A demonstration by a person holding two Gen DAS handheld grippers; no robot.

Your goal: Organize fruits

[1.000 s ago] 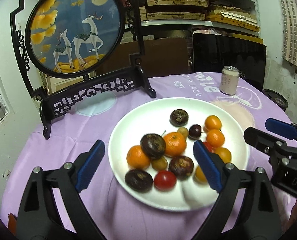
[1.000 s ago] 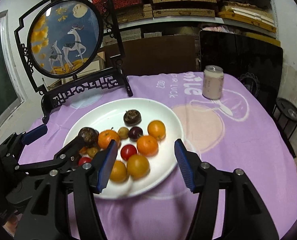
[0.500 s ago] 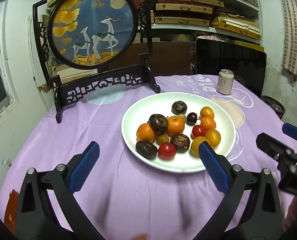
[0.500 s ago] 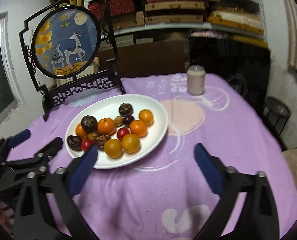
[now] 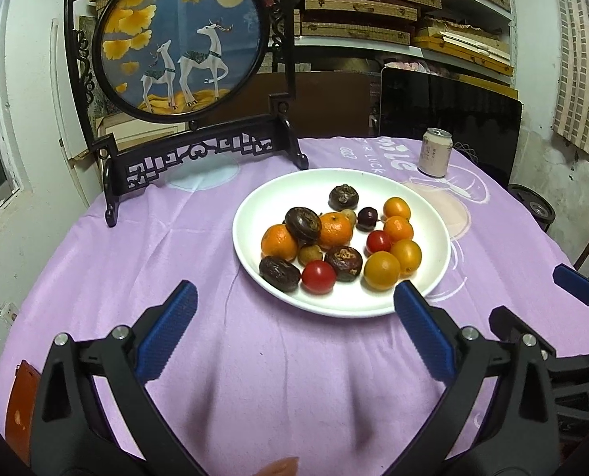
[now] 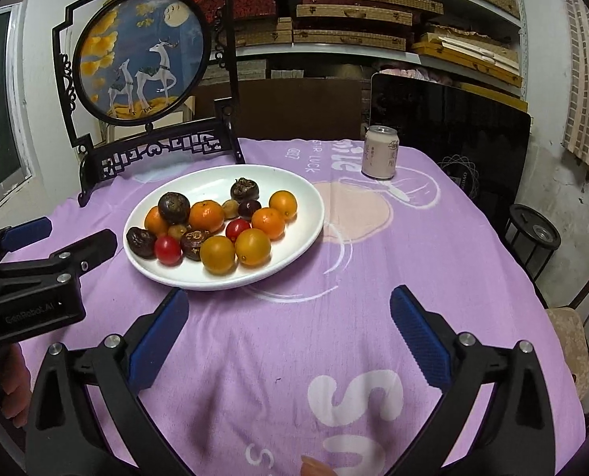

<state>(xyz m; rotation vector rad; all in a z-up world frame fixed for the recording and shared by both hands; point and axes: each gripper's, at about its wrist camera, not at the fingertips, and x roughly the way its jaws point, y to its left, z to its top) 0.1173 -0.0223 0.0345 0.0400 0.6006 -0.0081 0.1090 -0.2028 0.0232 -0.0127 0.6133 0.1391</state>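
Two matching tools: the left hand-held gripper [image 5: 294, 309] and the right hand-held gripper [image 6: 288, 309] each have matte black, angular plastic arms tipped with ribbed blue pads [image 5: 421, 333], and round silver screws [image 5: 120, 332] sit at the pivots. White lettering, partly legible as "GenRobot.AI", marks the boxy black body of the left tool in the right wrist view. A fingertip [image 6: 314, 468] shows at the bottom edge there

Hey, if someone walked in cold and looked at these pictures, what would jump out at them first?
Probably the white plate in the middle of the purple tablecloth, loaded with oranges, red tomatoes and dark wrinkled fruits. Behind it, at the table's far left, stands a round deer picture in a black carved stand. A pale drink can sits at the far right.
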